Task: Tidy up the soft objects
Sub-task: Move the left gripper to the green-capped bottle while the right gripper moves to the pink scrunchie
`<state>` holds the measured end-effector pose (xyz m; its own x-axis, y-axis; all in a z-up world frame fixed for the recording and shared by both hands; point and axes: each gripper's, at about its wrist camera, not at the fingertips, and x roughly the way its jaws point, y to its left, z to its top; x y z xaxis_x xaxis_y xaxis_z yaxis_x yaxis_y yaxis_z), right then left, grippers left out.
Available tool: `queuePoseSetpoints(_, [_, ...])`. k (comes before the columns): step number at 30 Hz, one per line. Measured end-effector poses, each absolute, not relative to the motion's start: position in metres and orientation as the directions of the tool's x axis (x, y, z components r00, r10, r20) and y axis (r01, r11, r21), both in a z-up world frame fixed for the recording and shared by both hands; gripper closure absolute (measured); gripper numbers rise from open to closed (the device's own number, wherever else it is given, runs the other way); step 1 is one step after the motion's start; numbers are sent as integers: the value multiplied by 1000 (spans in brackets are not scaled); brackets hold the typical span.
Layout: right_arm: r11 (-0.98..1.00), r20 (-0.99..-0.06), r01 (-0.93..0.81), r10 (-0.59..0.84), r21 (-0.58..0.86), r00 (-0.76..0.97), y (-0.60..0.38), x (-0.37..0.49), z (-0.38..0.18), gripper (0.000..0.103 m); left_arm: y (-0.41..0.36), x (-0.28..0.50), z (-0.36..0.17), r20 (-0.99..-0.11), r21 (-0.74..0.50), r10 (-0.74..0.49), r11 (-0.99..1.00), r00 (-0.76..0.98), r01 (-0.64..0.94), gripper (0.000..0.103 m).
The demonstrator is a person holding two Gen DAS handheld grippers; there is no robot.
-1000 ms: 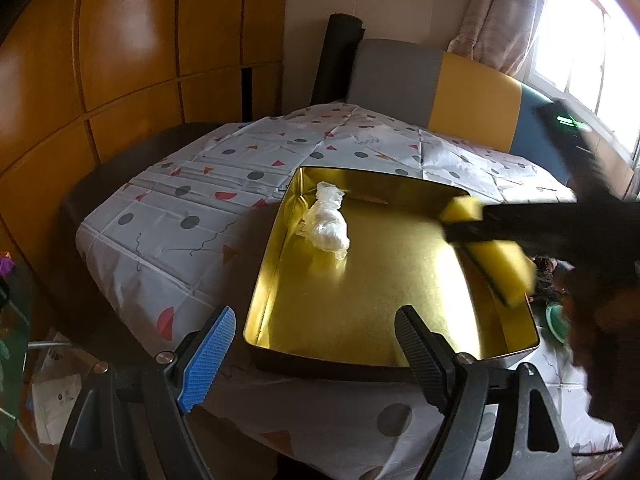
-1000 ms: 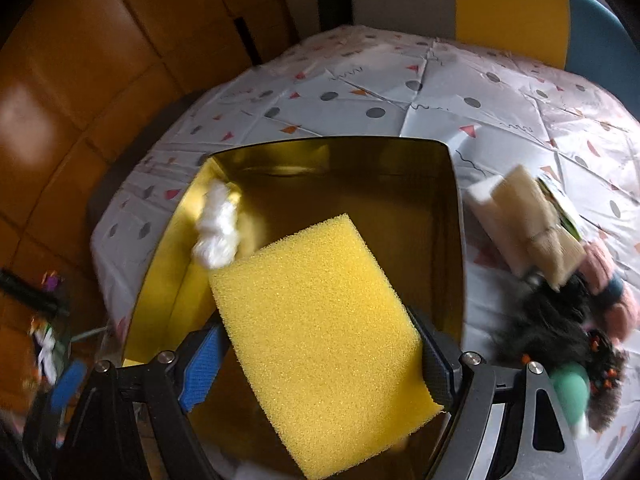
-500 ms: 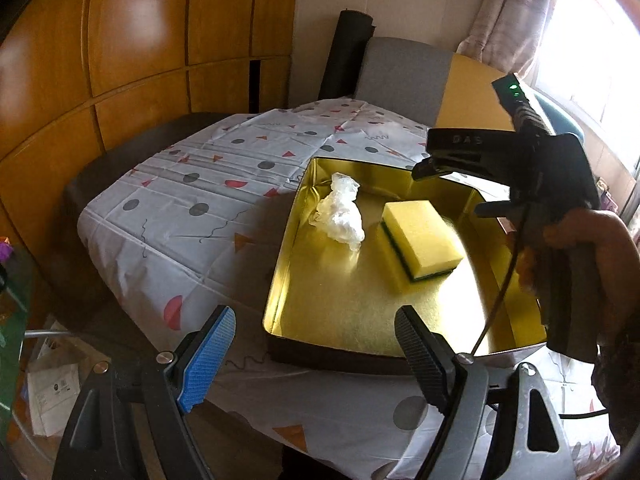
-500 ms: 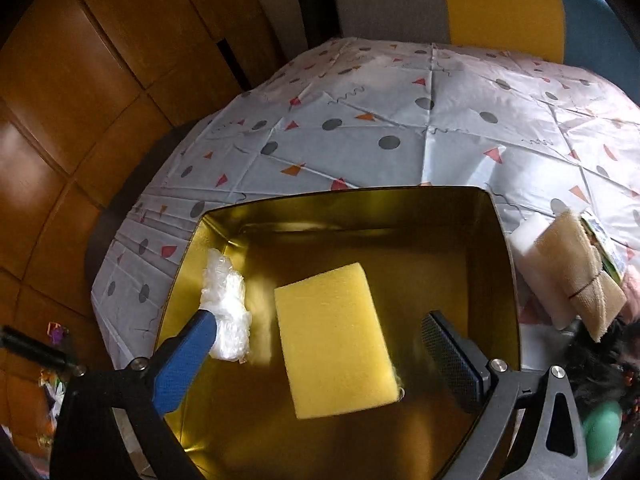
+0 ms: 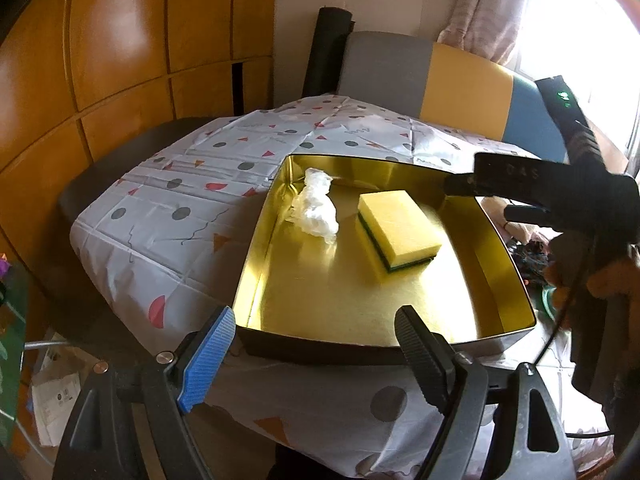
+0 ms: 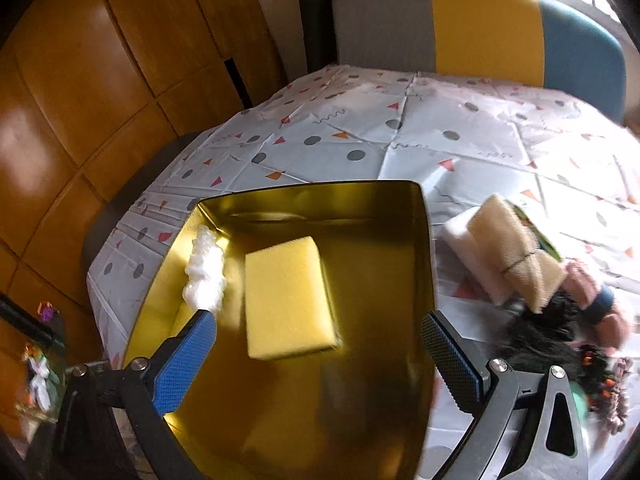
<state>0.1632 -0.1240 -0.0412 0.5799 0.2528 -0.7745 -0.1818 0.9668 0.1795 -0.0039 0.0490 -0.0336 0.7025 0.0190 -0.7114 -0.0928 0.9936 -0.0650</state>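
A yellow sponge [image 5: 398,228] with a green underside lies flat in the gold metal tray [image 5: 256,272], next to a crumpled white plastic bag [image 5: 314,208] at the tray's far left. The right wrist view shows the sponge [image 6: 286,300], the bag [image 6: 204,276] and the tray [image 6: 426,264] too. My left gripper [image 5: 316,356] is open and empty, just short of the tray's near edge. My right gripper [image 6: 320,360] is open and empty above the tray, raised clear of the sponge. Its body [image 5: 560,200] shows at the right of the left wrist view.
To the right of the tray lie a white block with a beige sponge [image 6: 508,252], a dark fuzzy bundle [image 6: 552,340] and pink soft items [image 6: 592,296]. The patterned tablecloth [image 5: 180,216] covers the table. A chair [image 6: 480,28] stands behind. A wooden wall is on the left.
My right gripper opened and released the yellow sponge into the tray beside the white bag, then drew back and up. The left gripper stayed open and shifted slightly.
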Motion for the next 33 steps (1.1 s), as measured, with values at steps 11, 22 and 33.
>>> queuePoseSetpoints(11, [975, -733, -203, 199, 85, 651, -156, 113, -28, 0, 33, -9, -28, -704, -44, 7, 998, 710, -54, 20])
queuePoseSetpoints(22, [994, -715, -109, 77, 1, 694, -230, 84, -22, 0, 12, -10, -23, -703, -24, -21, 1000, 711, 6, 20])
queuePoseSetpoints(33, [957, -701, 284, -162, 60, 695, -387, 63, -36, 0, -33, 4, -13, -720, -110, -200, 978, 665, 176, 25])
